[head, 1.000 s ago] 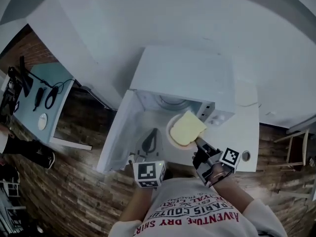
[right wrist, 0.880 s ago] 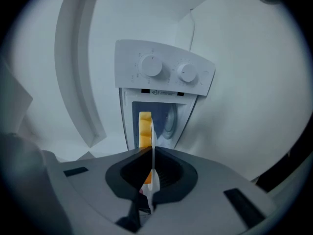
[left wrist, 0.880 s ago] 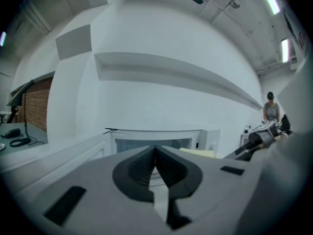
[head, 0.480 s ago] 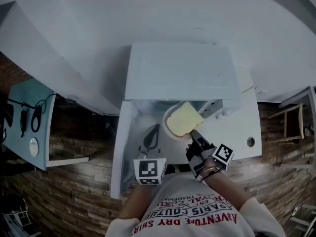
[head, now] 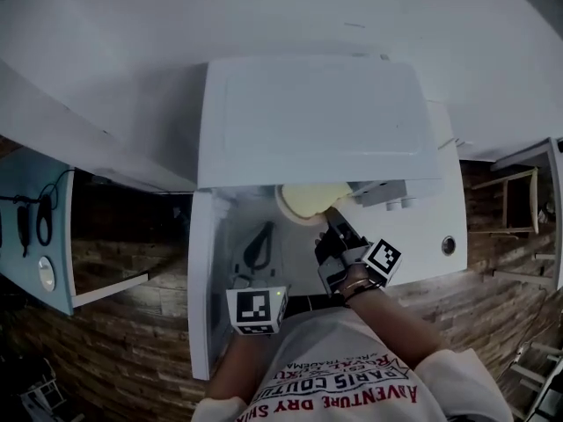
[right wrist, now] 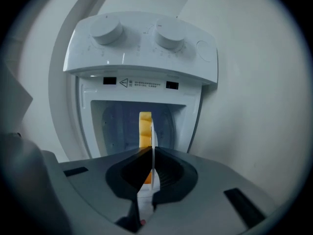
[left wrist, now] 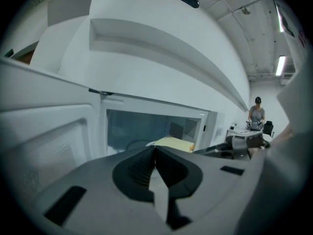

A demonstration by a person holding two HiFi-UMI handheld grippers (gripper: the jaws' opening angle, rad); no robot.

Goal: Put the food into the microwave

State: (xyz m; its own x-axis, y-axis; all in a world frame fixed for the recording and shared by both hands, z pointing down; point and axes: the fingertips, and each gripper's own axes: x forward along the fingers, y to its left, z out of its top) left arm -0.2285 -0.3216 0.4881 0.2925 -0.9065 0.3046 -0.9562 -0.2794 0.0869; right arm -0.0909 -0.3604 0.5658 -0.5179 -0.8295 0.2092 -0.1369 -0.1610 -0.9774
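The white microwave [head: 317, 117] stands with its door [head: 204, 280] swung open to the left. A white plate [head: 295, 207] carrying a pale yellow slab of food [head: 310, 195] is at the mouth of the cavity, half under the top edge. My right gripper [head: 330, 231] is shut on the plate's near rim; in the right gripper view the plate [right wrist: 152, 131] and food [right wrist: 145, 129] show edge-on between the closed right gripper [right wrist: 153, 153]. My left gripper [head: 262, 240] is shut and empty over the open door. The left gripper [left wrist: 155, 150] faces the cavity [left wrist: 137, 129] and the food [left wrist: 171, 142].
Two knobs [right wrist: 137, 31] sit on the control panel beside the opening. A white counter [head: 440, 227] extends right of the microwave. A blue table [head: 40, 236] with cables is at far left, a wooden chair [head: 519, 200] at right. A person [left wrist: 257, 112] stands far off.
The right gripper has carried the plate forward from in front of the open door to the cavity mouth. The left gripper has moved forward a little beside it, still shut.
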